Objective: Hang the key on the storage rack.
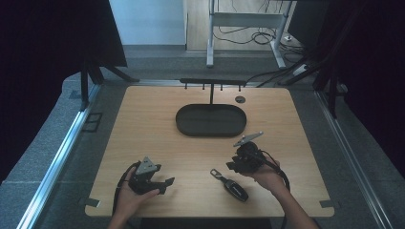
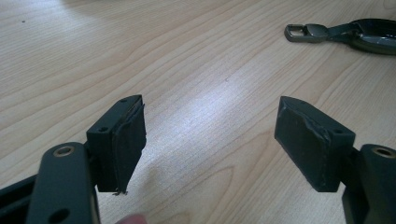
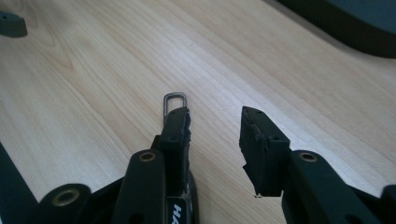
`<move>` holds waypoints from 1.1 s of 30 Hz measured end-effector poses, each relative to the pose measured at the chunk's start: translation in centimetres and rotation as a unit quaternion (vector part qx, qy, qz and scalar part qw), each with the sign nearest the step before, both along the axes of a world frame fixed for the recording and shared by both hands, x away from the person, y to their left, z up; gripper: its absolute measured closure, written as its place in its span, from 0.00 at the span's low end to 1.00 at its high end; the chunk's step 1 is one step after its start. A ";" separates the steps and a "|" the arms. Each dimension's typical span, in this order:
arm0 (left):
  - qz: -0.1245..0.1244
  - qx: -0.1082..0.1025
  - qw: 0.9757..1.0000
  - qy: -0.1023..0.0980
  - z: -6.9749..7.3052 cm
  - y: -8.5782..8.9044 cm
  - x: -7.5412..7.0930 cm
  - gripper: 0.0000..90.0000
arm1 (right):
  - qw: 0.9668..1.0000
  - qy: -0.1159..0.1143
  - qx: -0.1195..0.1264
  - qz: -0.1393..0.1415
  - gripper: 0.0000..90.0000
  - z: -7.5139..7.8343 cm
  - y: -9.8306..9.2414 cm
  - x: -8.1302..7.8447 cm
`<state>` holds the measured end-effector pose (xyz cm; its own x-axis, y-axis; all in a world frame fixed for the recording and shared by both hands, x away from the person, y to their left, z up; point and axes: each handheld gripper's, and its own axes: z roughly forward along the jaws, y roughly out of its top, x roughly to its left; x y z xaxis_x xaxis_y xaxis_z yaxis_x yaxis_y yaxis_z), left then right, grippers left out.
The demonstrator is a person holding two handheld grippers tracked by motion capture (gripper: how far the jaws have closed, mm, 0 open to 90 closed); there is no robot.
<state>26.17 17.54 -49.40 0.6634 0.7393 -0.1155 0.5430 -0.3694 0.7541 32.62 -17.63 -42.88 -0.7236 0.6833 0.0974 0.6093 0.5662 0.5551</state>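
Note:
A black car key fob (image 1: 230,183) with a metal loop lies on the wooden table (image 1: 157,124), near the front and right of centre. My right gripper (image 1: 235,167) is held just above and behind it, open. In the right gripper view the gripper (image 3: 215,116) has a clear gap between its jaws, and the fob's loop (image 3: 175,100) pokes out past the left jaw, with the fob body under that jaw. My left gripper (image 1: 162,185) rests low at the front left, open (image 2: 210,140) with bare wood between its jaws. The fob (image 2: 369,35) lies beyond it to the upper right.
A black oval tray (image 1: 211,120) sits at the table's middle back, with a thin black rack with pegs (image 1: 212,83) standing behind it. A small dark round disc (image 1: 240,99) lies by the tray's far right. The tray's rim (image 3: 355,23) crosses the right gripper view's corner.

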 end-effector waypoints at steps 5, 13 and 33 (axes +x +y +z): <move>-0.001 0.000 1.000 0.000 0.0 0.0 0.0 0.28 | 1.000 0.015 -0.016 0.012 0.71 -0.4 0.8 0.0; -0.002 0.001 1.000 0.000 0.0 -0.2 0.0 0.28 | 0.999 0.025 -0.032 0.025 0.72 -0.9 1.7 -0.1; -0.003 -0.004 1.000 0.000 0.1 -0.1 -0.1 0.28 | 0.995 0.061 -0.071 0.043 0.72 -2.9 3.7 -0.5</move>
